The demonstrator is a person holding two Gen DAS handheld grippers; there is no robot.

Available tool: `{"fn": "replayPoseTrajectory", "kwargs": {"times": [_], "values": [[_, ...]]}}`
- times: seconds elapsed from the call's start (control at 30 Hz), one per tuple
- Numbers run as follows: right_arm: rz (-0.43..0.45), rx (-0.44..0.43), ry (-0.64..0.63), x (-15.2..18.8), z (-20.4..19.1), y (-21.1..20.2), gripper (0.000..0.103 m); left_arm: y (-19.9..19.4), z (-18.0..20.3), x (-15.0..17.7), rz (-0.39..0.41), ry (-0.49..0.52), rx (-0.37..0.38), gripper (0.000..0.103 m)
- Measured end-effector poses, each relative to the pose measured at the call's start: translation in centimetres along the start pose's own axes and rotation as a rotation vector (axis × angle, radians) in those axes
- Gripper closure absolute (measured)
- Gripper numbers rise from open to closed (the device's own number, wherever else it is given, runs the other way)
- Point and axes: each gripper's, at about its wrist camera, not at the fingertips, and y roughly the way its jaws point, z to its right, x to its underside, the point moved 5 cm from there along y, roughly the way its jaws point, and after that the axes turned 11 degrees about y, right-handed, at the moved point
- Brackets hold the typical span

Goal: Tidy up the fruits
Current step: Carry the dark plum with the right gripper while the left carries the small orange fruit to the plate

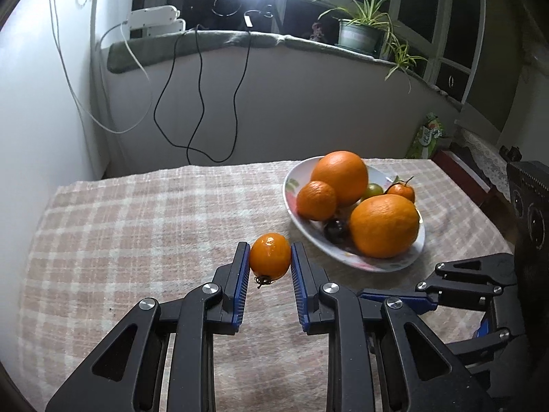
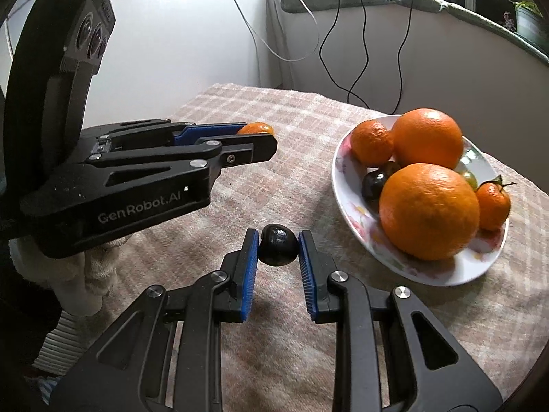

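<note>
checked tablecloth [image 1: 137,213], potted plant [image 1: 358,31], black cable [image 1: 199,103]

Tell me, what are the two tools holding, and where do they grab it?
The left tool pinches a small orange tomato by its sides, stem end down. The right tool pinches a small dark round fruit by its sides.

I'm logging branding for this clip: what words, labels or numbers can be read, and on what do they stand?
"GenRobot.AI": white lettering on the side of the black left gripper, seen from the right wrist.
Green packet behind the checked-cloth table: print too blurred to read.
Nothing else legible.
</note>
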Motion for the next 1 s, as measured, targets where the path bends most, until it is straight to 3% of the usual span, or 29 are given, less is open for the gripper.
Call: {"fn": "replayPoseTrajectory", "kwargs": {"times": [0.53, 1.0], "values": [[0.114, 0.069, 0.083, 0.1, 6.5, -7.0, 0.078, 0.6, 1.3, -0.8, 0.002, -0.030, 0.041, 0.081], [0.155, 0.133, 0.138, -1.7, 10.9, -7.1, 0.078, 2.1, 3.6, -1.6, -0.007, -0.010, 0.069, 0.081]]}}
